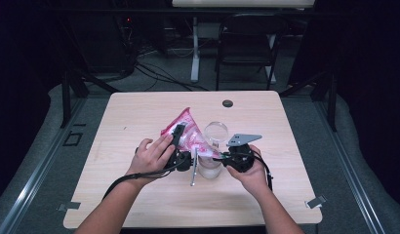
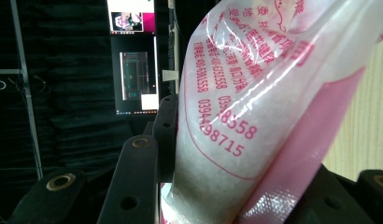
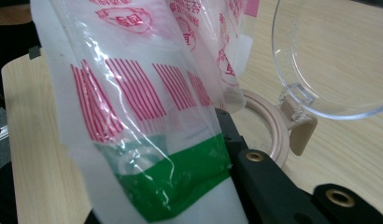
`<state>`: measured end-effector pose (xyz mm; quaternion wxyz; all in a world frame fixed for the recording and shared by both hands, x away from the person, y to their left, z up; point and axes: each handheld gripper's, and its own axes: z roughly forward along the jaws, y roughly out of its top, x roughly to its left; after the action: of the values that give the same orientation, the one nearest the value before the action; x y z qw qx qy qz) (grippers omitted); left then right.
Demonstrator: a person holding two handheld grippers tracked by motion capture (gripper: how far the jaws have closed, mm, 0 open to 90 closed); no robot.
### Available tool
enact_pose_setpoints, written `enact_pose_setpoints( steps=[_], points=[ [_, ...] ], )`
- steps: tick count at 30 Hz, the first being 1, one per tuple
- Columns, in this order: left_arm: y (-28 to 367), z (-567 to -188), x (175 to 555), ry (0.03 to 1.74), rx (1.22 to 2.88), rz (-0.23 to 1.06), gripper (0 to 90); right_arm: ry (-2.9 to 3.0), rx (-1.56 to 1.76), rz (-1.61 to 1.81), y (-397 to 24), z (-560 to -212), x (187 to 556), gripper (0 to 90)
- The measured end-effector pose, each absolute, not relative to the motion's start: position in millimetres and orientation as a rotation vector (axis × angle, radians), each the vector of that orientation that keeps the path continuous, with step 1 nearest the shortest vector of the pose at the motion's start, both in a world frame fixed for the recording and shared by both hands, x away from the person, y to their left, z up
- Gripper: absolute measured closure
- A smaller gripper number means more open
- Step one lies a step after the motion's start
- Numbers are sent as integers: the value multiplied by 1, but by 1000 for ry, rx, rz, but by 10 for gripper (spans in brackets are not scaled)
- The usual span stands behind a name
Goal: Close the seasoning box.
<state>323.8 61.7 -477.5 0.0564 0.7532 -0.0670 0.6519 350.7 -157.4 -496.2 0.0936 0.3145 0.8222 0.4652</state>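
A pink-and-white plastic bag (image 1: pixel 188 131) of white grains is held tilted above the table, its lower corner over a clear glass jar (image 1: pixel 209 168). My left gripper (image 1: pixel 181 135) is shut on the bag's upper part; in the left gripper view the bag (image 2: pixel 255 116) sits pinched between the black jaws. My right gripper (image 1: pixel 222 157) comes in from the right beside the jar and is shut on the bag's lower end, where red stripes and a green band (image 3: pixel 171 182) show. One of its fingers (image 3: pixel 269 182) is visible; the other is hidden behind the bag. The jar's hinged clear lid (image 3: pixel 329 56) stands open above its beige rim (image 3: pixel 273 126).
A thin grey metal rod-like thing (image 1: pixel 193 173) lies on the wooden table (image 1: pixel 139 112) just left of the jar. A small black round cap (image 1: pixel 228 103) sits near the table's far edge. A dark chair (image 1: pixel 247 44) stands beyond the table.
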Motion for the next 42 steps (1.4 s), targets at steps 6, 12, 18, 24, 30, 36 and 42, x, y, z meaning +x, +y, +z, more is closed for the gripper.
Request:
enact_pose_setpoints(
  steps=[6,12,18,24,30,36,42],
  points=[
    [61,-477,323,-204,2289,1977,666,2441,937,1375,-158,-496,351,900],
    [60,-475,322,-223,2284,1989,666,2439,941,1382,-158,-496,351,900],
    [60,-475,322,-224,2289,1986,666,2437,941,1380,-158,-496,351,900],
    [59,-474,322,-233,2283,1991,666,2439,941,1380,-158,-496,351,900],
    [59,-474,321,-222,2288,1984,666,2437,942,1379,-158,-496,351,900],
    [58,-473,321,-233,2277,1992,666,2437,939,1379,-160,-496,351,900],
    [56,-472,321,-247,2272,1998,666,2434,947,1380,-161,-496,351,900]
  ],
)
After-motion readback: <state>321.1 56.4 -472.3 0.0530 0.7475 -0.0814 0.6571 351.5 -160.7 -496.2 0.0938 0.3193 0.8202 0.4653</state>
